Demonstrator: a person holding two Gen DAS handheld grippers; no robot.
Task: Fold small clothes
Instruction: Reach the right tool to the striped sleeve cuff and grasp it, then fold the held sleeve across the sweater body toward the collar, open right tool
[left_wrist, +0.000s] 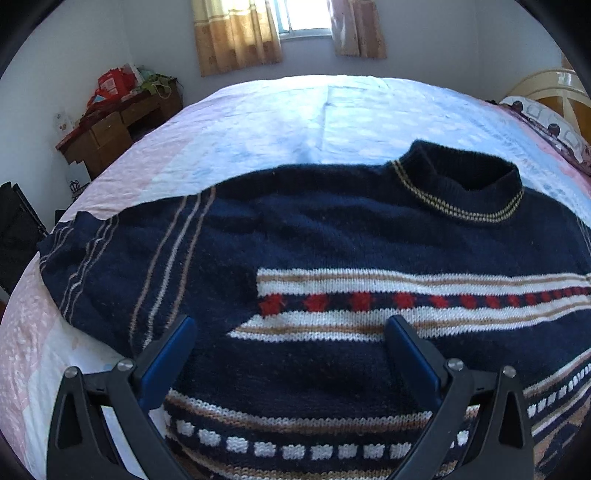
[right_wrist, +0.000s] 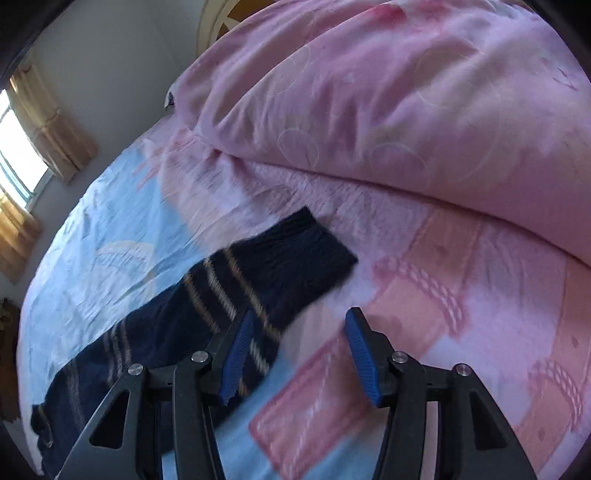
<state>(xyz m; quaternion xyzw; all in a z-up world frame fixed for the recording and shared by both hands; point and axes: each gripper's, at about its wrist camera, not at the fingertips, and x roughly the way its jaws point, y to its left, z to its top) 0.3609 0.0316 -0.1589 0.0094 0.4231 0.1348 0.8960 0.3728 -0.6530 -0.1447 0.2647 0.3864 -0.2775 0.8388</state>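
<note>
Left gripper (left_wrist: 290, 326) and right gripper (right_wrist: 301, 319) — black frames, blue ribbed jaws, silver screws

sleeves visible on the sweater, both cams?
2. One sleeve lies spread to the left of the sweater body in the left wrist view; the other sleeve stretches across the bedsheet in the right wrist view, under the right gripper's left finger.

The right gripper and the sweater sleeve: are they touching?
Cannot tell. In the right wrist view the right gripper is open, its left finger overlapping the sweater sleeve; motion blur hides any contact.
</note>
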